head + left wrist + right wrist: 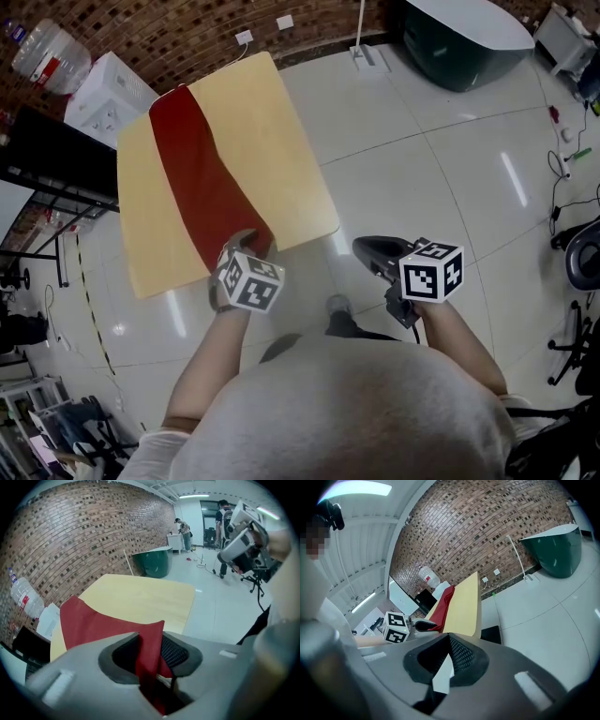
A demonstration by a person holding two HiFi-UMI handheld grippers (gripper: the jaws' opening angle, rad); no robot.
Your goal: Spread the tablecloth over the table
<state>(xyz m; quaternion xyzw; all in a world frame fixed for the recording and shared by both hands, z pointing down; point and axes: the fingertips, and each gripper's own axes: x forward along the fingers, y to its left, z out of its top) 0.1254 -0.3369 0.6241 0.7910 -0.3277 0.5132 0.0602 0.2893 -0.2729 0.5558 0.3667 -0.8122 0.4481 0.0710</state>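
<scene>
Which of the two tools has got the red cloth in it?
The left tool, at the table's near edge: the red tablecloth runs between its jaws. The right tool is shut with no cloth, out over the floor.

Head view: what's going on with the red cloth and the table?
A person holds a gripper in each hand. The red tablecloth lies as a narrow folded strip across the wooden table, with most of the wood bare. The left gripper is at the table's near edge, jaws pinched on the cloth's near end. The right gripper is shut, off to the table's right over the floor, not touching the cloth.
</scene>
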